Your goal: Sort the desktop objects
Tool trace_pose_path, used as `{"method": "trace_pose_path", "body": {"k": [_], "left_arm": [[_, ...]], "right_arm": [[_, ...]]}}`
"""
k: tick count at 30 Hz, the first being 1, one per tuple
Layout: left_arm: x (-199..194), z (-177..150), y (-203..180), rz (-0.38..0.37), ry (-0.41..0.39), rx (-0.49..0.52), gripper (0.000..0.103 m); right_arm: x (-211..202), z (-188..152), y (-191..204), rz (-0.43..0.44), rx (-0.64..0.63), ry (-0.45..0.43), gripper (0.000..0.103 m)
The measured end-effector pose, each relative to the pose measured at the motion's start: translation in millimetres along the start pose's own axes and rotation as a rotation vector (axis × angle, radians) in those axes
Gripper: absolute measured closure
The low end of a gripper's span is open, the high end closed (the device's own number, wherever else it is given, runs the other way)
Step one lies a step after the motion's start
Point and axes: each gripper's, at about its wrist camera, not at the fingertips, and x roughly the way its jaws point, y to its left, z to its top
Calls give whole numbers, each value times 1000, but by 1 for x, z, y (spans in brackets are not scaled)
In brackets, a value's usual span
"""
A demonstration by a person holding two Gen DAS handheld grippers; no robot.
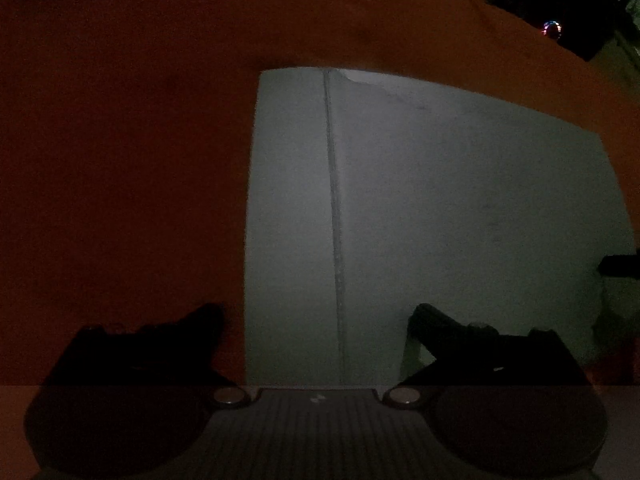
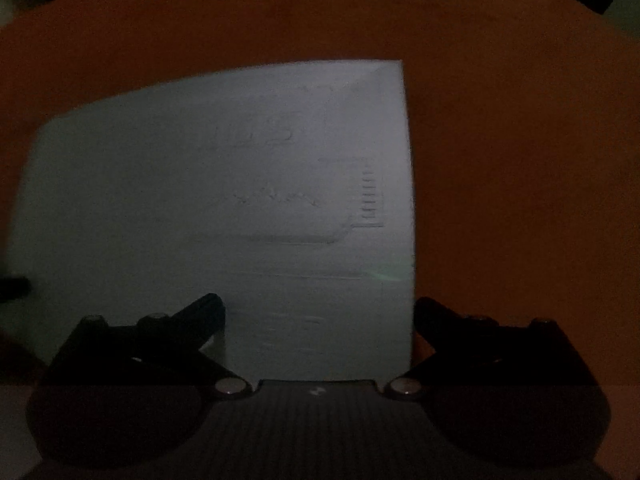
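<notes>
The scene is very dim. A white box or sheet [image 1: 440, 208] with a seam line lies on an orange-red surface [image 1: 120, 140] in the left wrist view. My left gripper [image 1: 316, 316] is open, its fingers on either side of the white thing's left edge, with nothing held. In the right wrist view the same white thing [image 2: 200, 192] shows faint embossed marks. My right gripper [image 2: 320, 308] is open, its fingers on either side of the white thing's right edge, with nothing held.
The orange-red surface [image 2: 520, 160] extends all around the white thing. A dark object [image 1: 618, 266] pokes in at the white thing's right edge, also at far left in the right wrist view [image 2: 14, 286]. A small coloured light [image 1: 551, 29] glows far back.
</notes>
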Motion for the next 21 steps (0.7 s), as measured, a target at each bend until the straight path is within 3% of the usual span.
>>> {"method": "trace_pose_path", "body": {"k": [4,6,7,9,10,12,13,15,17,19,21], "left_arm": [[2,3,-6,-27,19,46,1],[0,5,7,-115,21,-13,2],[-2,5,16,-189,15,-72,2],[-8,4,26,-316,12,-158,5],[-11,3,21,-327,10,-136,11],[-15,3,6,-253,-1,-44,19],[-18,2,-4,-167,-4,14,19],[-20,-2,-18,-23,11,102,14],[-17,-6,-22,21,19,146,11],[-17,-6,-19,34,8,131,11],[-18,-4,-13,36,-1,81,10]], "right_arm": [[-10,0,20,-81,-52,-8,0],[-14,0,30,-114,-72,3,0],[-18,0,32,-19,-90,2,0],[-27,-1,43,349,-91,47,6],[-30,-3,56,398,-103,75,6],[-36,-10,96,188,-219,47,4],[-37,-12,112,97,-275,24,5],[-42,-15,128,2,-368,-31,6],[-50,-9,110,-47,-364,-96,5],[-48,2,72,-121,-252,-97,4],[-42,12,29,-141,-142,-73,3]]}}
